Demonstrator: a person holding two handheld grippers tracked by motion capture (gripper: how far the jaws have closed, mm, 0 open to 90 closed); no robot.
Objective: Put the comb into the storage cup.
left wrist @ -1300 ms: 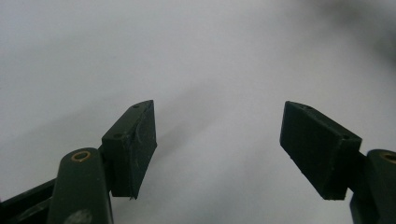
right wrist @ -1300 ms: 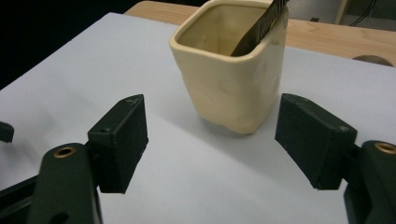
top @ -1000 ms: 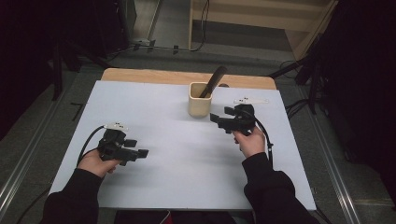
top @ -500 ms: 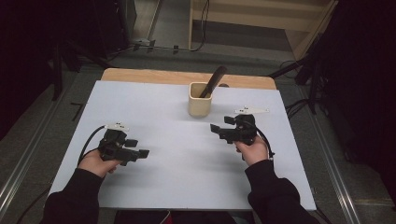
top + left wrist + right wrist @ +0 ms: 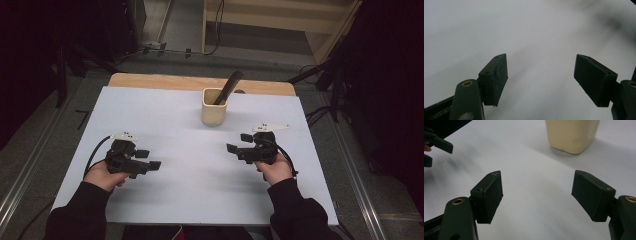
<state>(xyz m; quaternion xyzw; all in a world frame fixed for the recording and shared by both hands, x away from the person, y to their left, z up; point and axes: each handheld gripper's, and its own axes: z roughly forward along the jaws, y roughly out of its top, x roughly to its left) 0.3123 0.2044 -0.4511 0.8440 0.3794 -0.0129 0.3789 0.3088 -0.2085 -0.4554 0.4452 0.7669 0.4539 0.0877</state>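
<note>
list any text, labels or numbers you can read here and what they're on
None can be read.
Grey plate on the right gripper: small dark marks, too small to read.
Plate on the left gripper: the same.
Cup, dark tool in it, white table: no print visible.

both tools rest low over the white sheet [image 5: 190, 125] — left tool [image 5: 150, 160], right tool [image 5: 237, 143] — near the cream cup [image 5: 213, 112].
</note>
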